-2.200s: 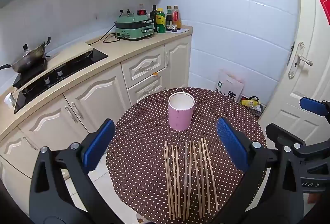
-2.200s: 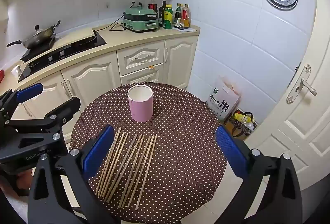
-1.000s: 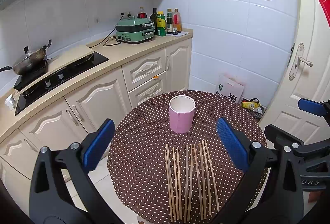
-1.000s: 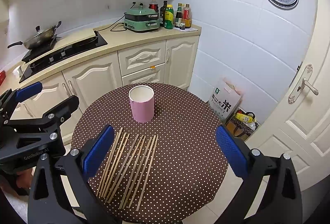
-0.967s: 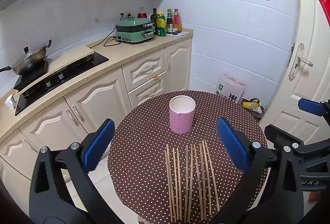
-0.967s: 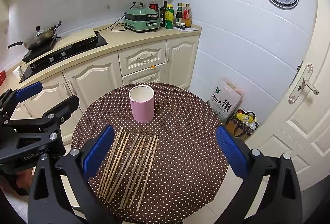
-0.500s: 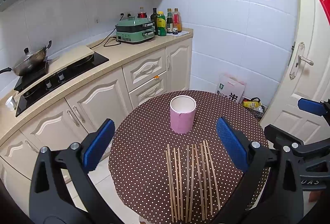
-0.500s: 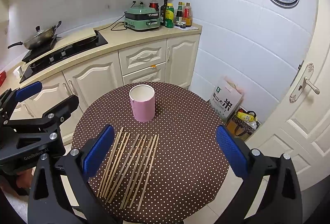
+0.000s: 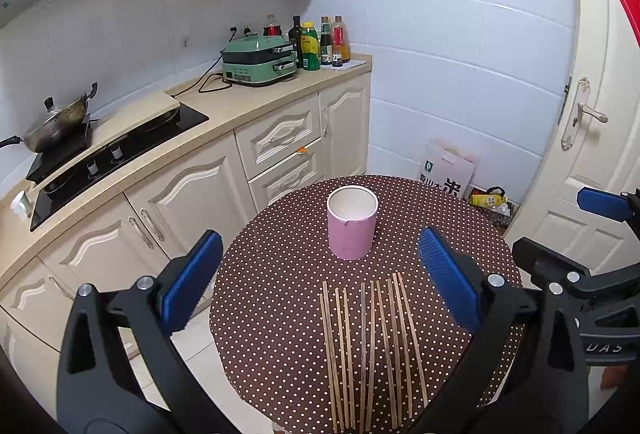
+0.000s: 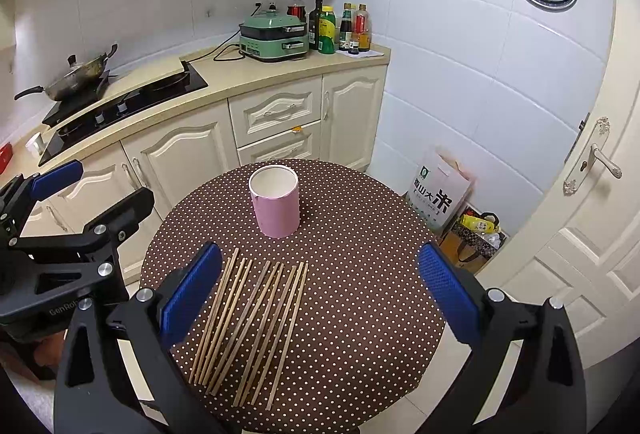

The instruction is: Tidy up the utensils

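Both grippers are held spread wide and empty above the table: left gripper [image 9: 320, 284] with the chopsticks [image 9: 370, 346] lying below and between its blue pads [image 9: 192, 280], right gripper [image 10: 318, 290] hovering with the same sticks under its left pad. Nothing is gripped yet, so the task is judged to be at its start. The wooden chopsticks are laid flat in a loose fan on the dotted tablecloth [image 10: 360, 254], near the table's front edge, with their far tips close to, but apart from, the pink cylindrical holder [image 9: 352, 224], which stands upright and looks empty. Risks, as judged: sticks are thin and lie flush on cloth, so a pinch from above could slide off or drag the cloth; neighbours are nearly touching, so several may be caught at once or rolled off the near edge. The holder looks light and is unsupported, so it could be tipped by a stick entering at an angle or striking the rim. Both grippers are close together, so a clash is possible if both are sent for the same bundle.
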